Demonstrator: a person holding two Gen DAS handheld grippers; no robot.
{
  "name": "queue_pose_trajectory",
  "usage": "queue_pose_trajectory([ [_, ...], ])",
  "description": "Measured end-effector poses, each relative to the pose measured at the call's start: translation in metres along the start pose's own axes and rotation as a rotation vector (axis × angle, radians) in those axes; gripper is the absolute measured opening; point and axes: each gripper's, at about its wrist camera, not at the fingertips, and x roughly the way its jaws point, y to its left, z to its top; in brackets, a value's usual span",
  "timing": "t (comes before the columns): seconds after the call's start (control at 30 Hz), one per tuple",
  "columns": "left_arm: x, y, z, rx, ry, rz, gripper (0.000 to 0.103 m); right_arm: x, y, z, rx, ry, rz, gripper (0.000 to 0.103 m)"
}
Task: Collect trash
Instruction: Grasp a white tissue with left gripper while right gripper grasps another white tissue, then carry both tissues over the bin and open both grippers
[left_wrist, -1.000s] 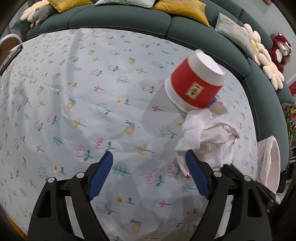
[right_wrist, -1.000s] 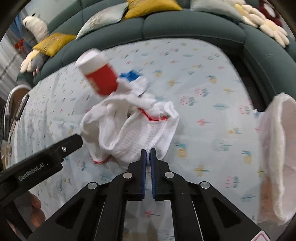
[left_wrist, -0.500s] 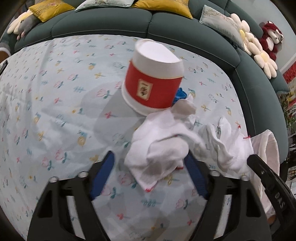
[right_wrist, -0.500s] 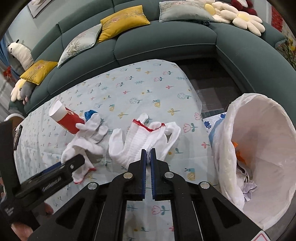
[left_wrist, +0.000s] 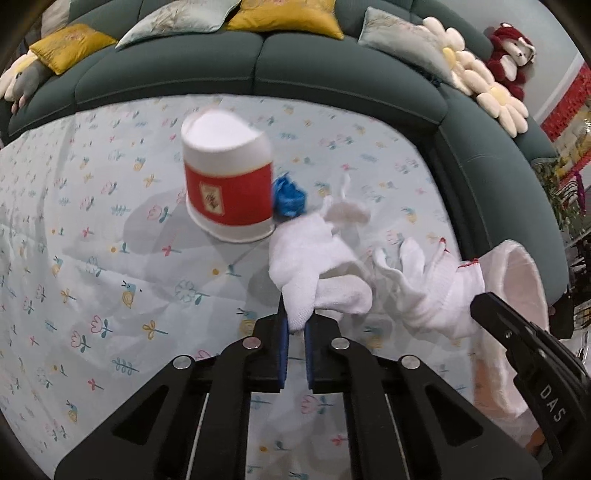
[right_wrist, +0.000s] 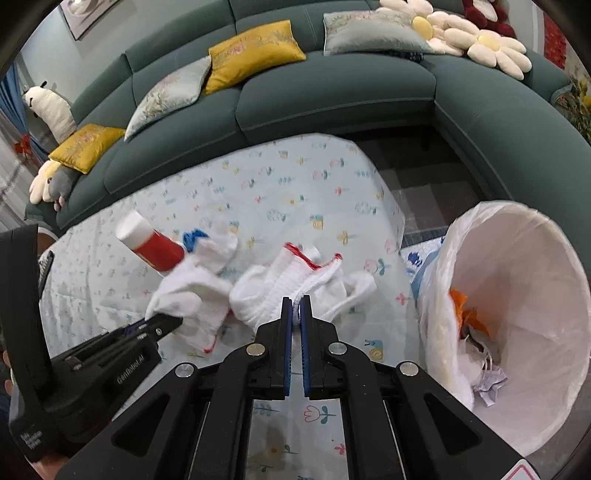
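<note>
Left tool (left_wrist: 294, 328): closed on a white glove (left_wrist: 310, 266), pinching its lower edge just ahead of the tips.
Right tool (right_wrist: 296, 306): clamped on a second white glove (right_wrist: 291, 280) at its bunched cuff.
Paper cup (left_wrist: 227, 192): red and white, tilted, touching the left glove, beside a blue scrap (left_wrist: 290, 195).
Trash bin (right_wrist: 517, 295): white-lined, right of the floral tabletop (right_wrist: 295, 184), beside the right glove.
</note>
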Motion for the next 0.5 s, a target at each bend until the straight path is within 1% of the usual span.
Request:
queue_pose_trajectory([
  [0.23,-0.037,-0.026,0.009,0.038,-0.065,-0.031,0.006,-0.044,-0.002,0.02,-0.018,-0.088,0.005,0.004],
  [0.5,-0.075,-0.075,0.014,0.096,-0.121,-0.082,0.006,-0.1,-0.02,0.038,-0.021,-0.192,-0.01,0.004],
])
